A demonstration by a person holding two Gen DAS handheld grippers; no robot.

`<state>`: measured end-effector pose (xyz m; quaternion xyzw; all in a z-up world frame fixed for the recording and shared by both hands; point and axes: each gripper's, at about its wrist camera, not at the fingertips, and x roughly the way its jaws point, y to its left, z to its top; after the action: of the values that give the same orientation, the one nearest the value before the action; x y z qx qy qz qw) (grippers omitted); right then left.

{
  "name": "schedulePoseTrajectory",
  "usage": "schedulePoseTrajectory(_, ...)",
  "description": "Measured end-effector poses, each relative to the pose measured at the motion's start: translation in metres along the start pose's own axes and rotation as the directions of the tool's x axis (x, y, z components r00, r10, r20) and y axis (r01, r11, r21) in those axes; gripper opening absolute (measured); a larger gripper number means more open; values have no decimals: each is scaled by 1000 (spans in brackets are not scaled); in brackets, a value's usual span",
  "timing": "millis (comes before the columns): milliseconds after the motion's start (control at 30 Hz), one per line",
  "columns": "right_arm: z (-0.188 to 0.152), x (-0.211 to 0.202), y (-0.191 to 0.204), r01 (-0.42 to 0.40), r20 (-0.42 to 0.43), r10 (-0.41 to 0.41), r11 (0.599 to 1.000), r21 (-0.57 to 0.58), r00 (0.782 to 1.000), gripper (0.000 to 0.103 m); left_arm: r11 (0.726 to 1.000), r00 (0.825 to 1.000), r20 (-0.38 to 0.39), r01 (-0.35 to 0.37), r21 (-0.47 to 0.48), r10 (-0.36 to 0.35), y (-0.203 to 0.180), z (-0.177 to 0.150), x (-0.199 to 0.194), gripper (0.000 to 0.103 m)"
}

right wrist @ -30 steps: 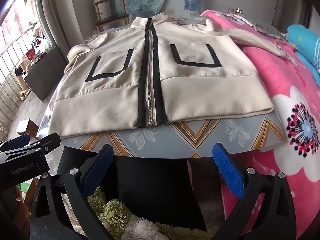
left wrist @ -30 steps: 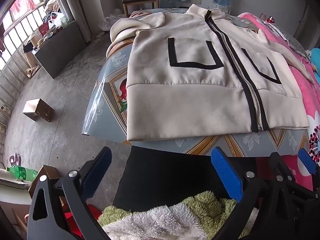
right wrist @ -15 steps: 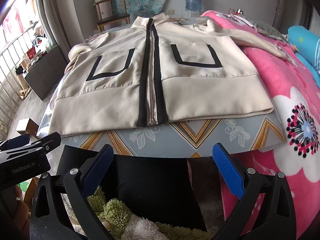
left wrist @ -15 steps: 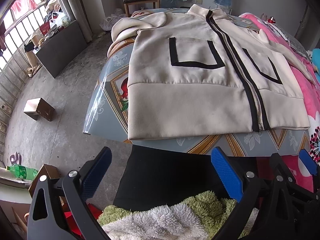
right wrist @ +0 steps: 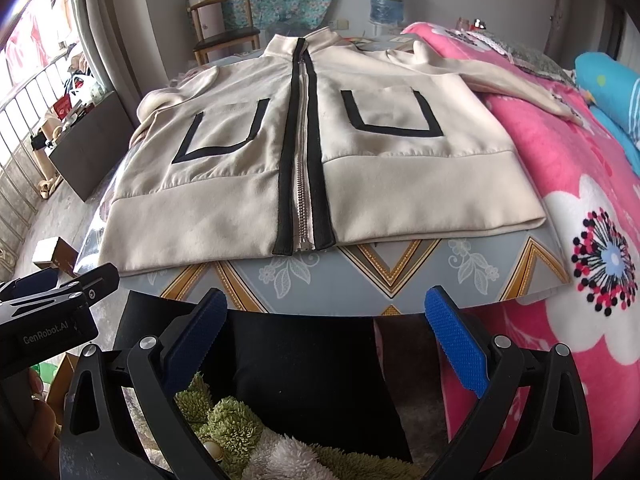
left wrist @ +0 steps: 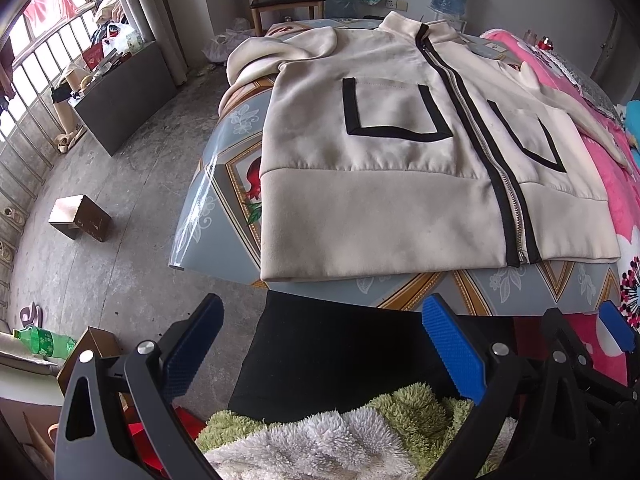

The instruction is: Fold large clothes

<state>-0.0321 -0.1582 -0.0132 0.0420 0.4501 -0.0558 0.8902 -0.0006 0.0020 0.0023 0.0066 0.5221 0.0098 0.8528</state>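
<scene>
A cream zip-up jacket [right wrist: 320,152] with black trim lies face up and spread flat on a patterned grey table [right wrist: 400,276], its hem toward the viewer and collar at the far end. This flat, zipped layout probably readies it for folding. One sleeve drapes off the far left edge of the table; the other stretches right onto a pink flowered blanket [right wrist: 580,200] that lies beside the table.

The left gripper [left wrist: 320,336] and right gripper [right wrist: 326,320] both hover in front of the near table edge, short of the hem. Each has its blue-padded fingers spread wide, holding nothing and touching nothing. Beneath them are the person's dark trousers [right wrist: 312,368] and a fluffy green and white garment [left wrist: 328,436]. No fold appears started.
</scene>
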Motion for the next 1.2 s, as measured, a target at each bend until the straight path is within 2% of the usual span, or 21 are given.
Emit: schedulePoseTrajectory(1200, 6, 0, -4, 3, 4, -3, 1000, -3, 1000, 96, 1000, 1000, 3, -1, -1, 1, 4, 0, -1, 98)
